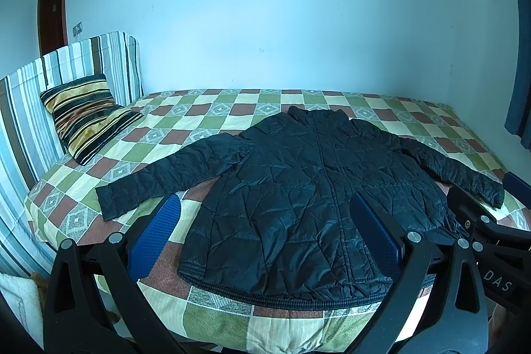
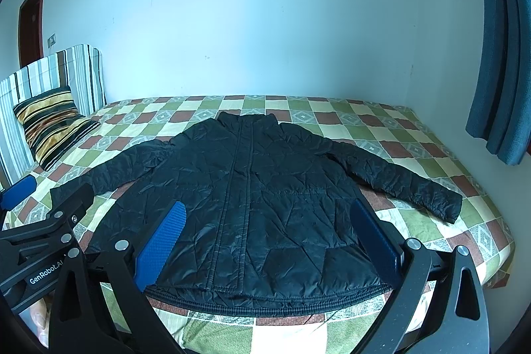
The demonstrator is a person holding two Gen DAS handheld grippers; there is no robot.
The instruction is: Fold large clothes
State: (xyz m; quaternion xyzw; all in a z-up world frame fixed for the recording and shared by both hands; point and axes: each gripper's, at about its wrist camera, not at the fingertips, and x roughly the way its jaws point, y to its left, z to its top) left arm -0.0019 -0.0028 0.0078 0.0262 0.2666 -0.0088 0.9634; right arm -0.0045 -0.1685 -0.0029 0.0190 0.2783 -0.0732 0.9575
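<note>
One black quilted puffer jacket [image 1: 298, 194] lies flat with both sleeves spread on a bed with a green, brown and cream checked cover [image 1: 212, 111], beside one striped pillow [image 1: 84, 116]. Two grippers, left [image 1: 265, 238] and right [image 2: 265, 241], hover near its hem, jaws wide apart, holding nothing.

Checkered bed [image 1: 212, 108] with spread black jacket [image 1: 298, 188], striped pillow [image 1: 86, 115].

Black quilted jacket [image 1: 298, 188] on a green, cream and brown checked bedsheet [image 1: 205, 111]; striped pillow [image 1: 86, 115]; blue curtain [image 2: 497, 55].
</note>
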